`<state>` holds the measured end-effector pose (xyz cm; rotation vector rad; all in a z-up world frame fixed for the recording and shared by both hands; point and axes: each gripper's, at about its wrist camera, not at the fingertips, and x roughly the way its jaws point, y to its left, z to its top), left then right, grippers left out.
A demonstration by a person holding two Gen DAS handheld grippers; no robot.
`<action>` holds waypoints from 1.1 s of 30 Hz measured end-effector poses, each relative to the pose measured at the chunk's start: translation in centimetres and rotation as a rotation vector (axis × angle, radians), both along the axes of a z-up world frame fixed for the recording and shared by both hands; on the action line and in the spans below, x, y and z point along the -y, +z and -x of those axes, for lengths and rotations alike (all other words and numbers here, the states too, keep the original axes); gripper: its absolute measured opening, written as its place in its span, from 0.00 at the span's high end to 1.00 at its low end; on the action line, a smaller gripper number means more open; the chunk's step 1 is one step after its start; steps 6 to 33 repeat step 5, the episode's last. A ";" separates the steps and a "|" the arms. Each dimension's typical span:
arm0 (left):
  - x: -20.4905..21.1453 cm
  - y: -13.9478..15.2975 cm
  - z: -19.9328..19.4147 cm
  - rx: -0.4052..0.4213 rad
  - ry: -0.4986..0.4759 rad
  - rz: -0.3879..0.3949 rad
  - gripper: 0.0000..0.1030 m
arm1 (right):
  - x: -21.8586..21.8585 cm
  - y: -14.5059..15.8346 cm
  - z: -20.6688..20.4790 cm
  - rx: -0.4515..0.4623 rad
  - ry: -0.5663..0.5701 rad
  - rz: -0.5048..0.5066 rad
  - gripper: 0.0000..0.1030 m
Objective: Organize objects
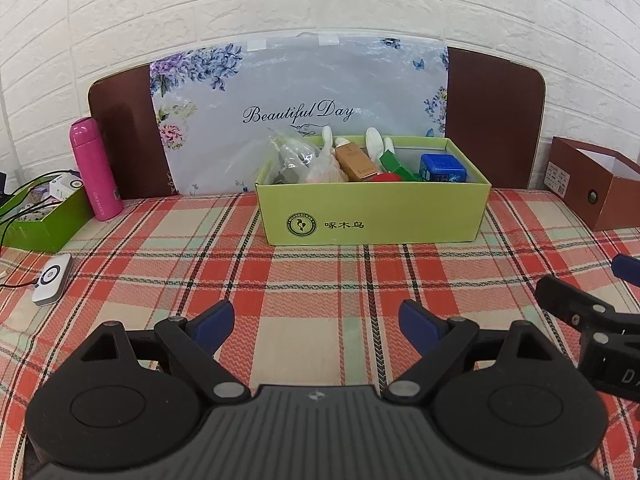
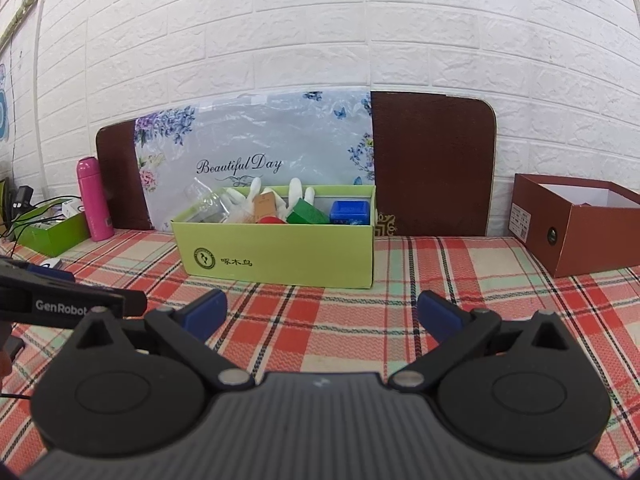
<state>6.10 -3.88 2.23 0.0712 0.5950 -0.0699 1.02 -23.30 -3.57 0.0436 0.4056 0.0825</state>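
A light green cardboard box (image 1: 372,216) (image 2: 280,258) stands at the back of the plaid tablecloth, ahead of both grippers. It holds a clear plastic bag (image 1: 296,156), white gloves (image 1: 374,140), a brown carton (image 1: 354,160), a red item (image 1: 388,178), a green box (image 2: 306,214) and a blue box (image 1: 442,167) (image 2: 349,212). My left gripper (image 1: 316,322) is open over bare cloth, well short of the box. My right gripper (image 2: 322,314) is open too, with nothing between its fingers. The right gripper's side shows in the left wrist view at the right edge.
A pink bottle (image 1: 96,170) (image 2: 94,200) and a small green tray (image 1: 44,216) with cables stand at the left. A white device (image 1: 52,280) lies near the left edge. An open brown box (image 1: 596,188) (image 2: 580,224) sits at the right. A floral board (image 1: 296,112) leans on the wall.
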 end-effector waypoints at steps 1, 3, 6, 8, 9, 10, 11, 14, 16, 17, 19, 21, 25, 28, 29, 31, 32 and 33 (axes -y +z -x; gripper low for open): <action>0.0 0.0 0.0 0.002 -0.005 0.000 0.10 | 0.1 0.0 0.0 -0.001 -0.003 0.000 0.00; 0.0 -0.1 0.1 0.003 -0.008 -0.002 0.10 | 0.1 0.0 0.0 -0.002 -0.008 -0.002 0.00; 0.1 -0.1 0.1 0.001 -0.008 -0.003 0.10 | 0.2 -0.1 -0.1 -0.005 -0.010 -0.004 0.00; 0.1 -0.1 0.1 0.001 -0.008 -0.003 0.10 | 0.2 -0.1 -0.1 -0.005 -0.010 -0.004 0.00; 0.1 -0.1 0.1 0.001 -0.008 -0.003 0.10 | 0.2 -0.1 -0.1 -0.005 -0.010 -0.004 0.00; 0.1 -0.1 0.1 0.001 -0.008 -0.003 0.10 | 0.2 -0.1 -0.1 -0.005 -0.010 -0.004 0.00; 0.1 -0.1 0.1 0.001 -0.008 -0.003 0.10 | 0.2 -0.1 -0.1 -0.005 -0.010 -0.004 0.00; 0.1 -0.1 0.1 0.001 -0.008 -0.003 0.10 | 0.2 -0.1 -0.1 -0.005 -0.010 -0.004 0.00; 0.1 -0.1 0.1 0.001 -0.008 -0.003 0.10 | 0.2 -0.1 -0.1 -0.005 -0.010 -0.004 0.00; 0.1 -0.1 0.1 0.001 -0.008 -0.003 0.10 | 0.2 -0.1 -0.1 -0.005 -0.010 -0.004 0.00; 0.1 -0.1 0.1 0.001 -0.008 -0.003 0.10 | 0.2 -0.1 -0.1 -0.005 -0.010 -0.004 0.00; 0.1 -0.1 0.1 0.001 -0.008 -0.003 0.10 | 0.2 -0.1 -0.1 -0.005 -0.010 -0.004 0.00; 0.1 -0.1 0.1 0.001 -0.008 -0.003 0.10 | 0.2 -0.1 -0.1 -0.005 -0.010 -0.004 0.00; 0.1 -0.1 0.1 0.001 -0.008 -0.003 0.10 | 0.2 -0.1 -0.1 -0.005 -0.010 -0.004 0.00; 0.1 -0.1 0.1 0.001 -0.008 -0.003 0.10 | 0.2 -0.1 -0.1 -0.005 -0.010 -0.004 0.00; 0.1 -0.1 0.1 0.001 -0.008 -0.003 0.10 | 0.2 -0.1 -0.1 -0.005 -0.010 -0.004 0.00; 0.1 -0.1 0.1 0.001 -0.008 -0.003 0.10 | 0.2 -0.1 -0.1 -0.005 -0.010 -0.004 0.00; 0.1 -0.1 0.1 0.001 -0.008 -0.003 0.10 | 0.2 -0.1 -0.1 -0.005 -0.010 -0.004 0.00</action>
